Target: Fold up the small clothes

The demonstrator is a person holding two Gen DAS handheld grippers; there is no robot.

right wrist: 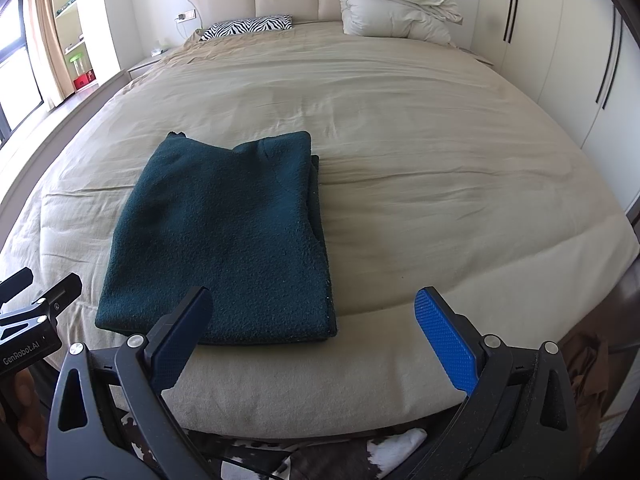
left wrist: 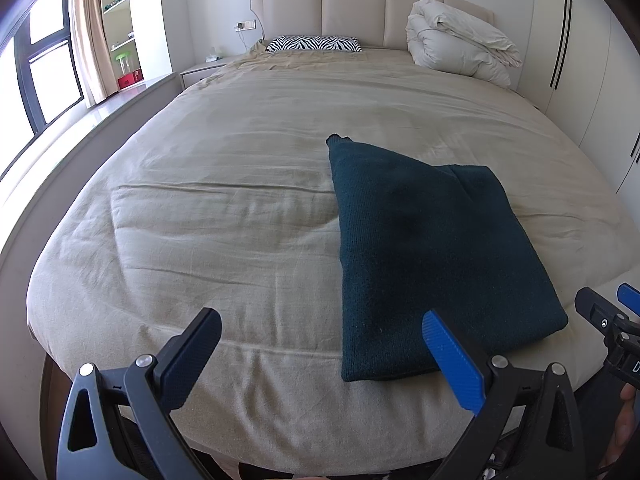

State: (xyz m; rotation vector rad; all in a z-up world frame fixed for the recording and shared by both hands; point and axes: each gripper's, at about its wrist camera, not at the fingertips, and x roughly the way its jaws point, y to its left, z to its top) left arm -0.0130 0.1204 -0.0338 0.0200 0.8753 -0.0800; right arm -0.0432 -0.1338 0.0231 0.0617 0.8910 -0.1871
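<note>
Tongs on both sides hang spread wide and empty above the foot of the bed (left wrist: 240, 208). Ahead of the right tongs (right wrist: 314, 320) and a little to their left lies the dark green garment (right wrist: 224, 232), folded into a thick rectangle near the bed's edge. From the left tongs (left wrist: 322, 334) it sits ahead and to the right, their blue finger crossing its near corner. Far beyond both, a rolled white duvet (left wrist: 460, 40) and a zebra-striped pillow (left wrist: 314, 44) rest by the headboard.

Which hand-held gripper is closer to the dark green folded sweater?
Left, narrowly. The left hand-held gripper has one finger overlapping the folded sweater at its near edge; the right hand-held gripper sits off its near right corner. Both open.
</note>
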